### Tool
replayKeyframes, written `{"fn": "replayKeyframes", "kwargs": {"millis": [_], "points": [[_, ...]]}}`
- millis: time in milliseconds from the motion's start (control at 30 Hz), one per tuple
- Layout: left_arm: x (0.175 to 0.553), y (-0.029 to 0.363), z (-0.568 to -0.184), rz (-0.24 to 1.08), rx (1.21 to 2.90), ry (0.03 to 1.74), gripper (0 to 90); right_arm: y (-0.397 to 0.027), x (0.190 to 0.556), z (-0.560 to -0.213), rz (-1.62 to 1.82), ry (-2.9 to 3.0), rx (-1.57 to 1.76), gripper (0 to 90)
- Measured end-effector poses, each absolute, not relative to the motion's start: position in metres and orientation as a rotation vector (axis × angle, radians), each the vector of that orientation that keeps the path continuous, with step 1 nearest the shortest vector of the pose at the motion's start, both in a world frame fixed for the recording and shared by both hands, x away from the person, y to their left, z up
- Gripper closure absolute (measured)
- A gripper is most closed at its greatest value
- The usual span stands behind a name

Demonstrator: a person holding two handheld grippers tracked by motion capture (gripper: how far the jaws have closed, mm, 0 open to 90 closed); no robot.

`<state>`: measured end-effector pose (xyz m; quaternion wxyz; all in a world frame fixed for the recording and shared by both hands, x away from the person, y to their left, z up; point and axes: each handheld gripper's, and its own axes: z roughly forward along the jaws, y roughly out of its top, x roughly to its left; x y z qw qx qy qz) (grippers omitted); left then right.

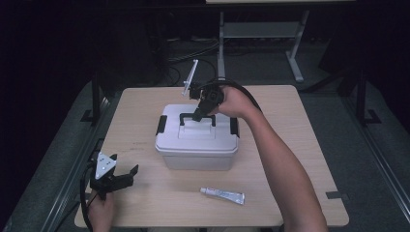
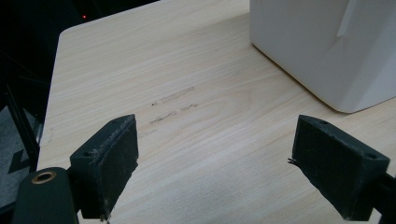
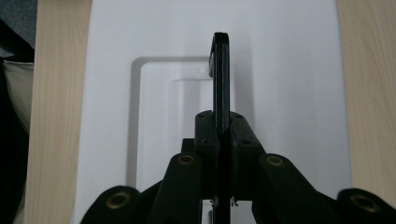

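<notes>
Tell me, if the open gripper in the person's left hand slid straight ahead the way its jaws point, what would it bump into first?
Probably nothing soon: the left gripper faces bare light wooden table. The white plastic box sits right of its line, though depth is hard to judge.

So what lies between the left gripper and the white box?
Bare tabletop, with faint scuff marks in the left gripper view. The left gripper, jaws open, sits apart from the white box.

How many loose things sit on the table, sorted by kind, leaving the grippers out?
White storage box with black handle and latches: 1
Small white tube near the front edge: 1
Total: 2
</notes>
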<state>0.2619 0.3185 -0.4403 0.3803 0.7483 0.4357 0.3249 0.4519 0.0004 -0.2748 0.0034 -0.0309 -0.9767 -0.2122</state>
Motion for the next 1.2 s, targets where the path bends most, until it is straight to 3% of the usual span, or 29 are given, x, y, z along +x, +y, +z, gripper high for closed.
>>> {"fn": "replayKeyframes", "kwargs": {"millis": [800, 1200], "points": [[0.261, 0.32, -0.44, 0.833, 1.904, 1.121, 13.7, -0.039, 0.432, -0.224, -0.719, -3.139, -0.148, 83.8], [0.262, 0.321, -0.44, 0.84, 1.908, 1.127, 13.7, -0.095, 0.42, -0.208, -0.803, -3.156, -0.273, 83.9]]}}
